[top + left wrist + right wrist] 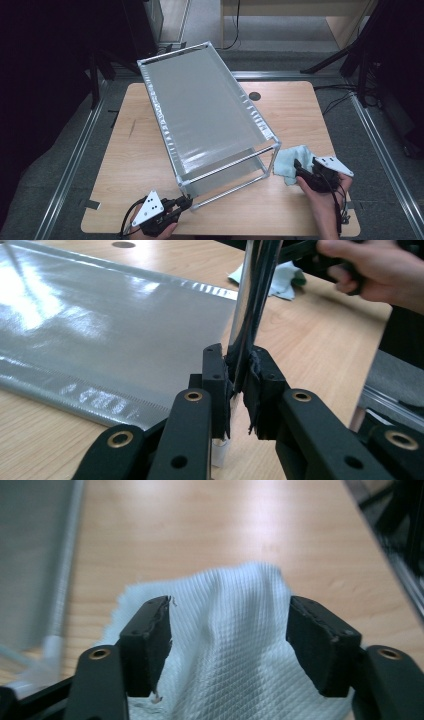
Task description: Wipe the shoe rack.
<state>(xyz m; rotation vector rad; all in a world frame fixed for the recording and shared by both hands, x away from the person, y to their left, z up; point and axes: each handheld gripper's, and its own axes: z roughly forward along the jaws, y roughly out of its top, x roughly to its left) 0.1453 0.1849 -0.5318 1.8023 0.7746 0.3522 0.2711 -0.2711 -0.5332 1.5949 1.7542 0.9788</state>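
Right now the left tongs (186,202) are pinching the near upright post (248,305) of a metal-framed rack (200,107) that stands tilted across the middle of the wooden tabletop (125,165); in the left gripper view the two black jaws press against the shiny tube from either side, low on the post and just above its white plastic foot (220,452). From above, these tongs come in at the near left corner of the rack, held by a hand at the bottom edge of the tabletop. The rack's grey sheet (100,330) stretches away to the left of the clamped post and catches bright glare from overhead. Over on the right, the right tongs (298,167) are spread, with a pale blue cloth (235,645) bunched up between the jaws; in the right gripper view a ridge of the woven fabric rises in the gap, the left jaw lies against the cloth's edge, and whether the right jaw touches it I cannot tell. The cloth lies on the tabletop just beside the rack's near right corner, and its far edge sits close to the corner post there. A small dark round hole (255,96) shows in the tabletop beyond the rack's right side, well apart from both tongs.
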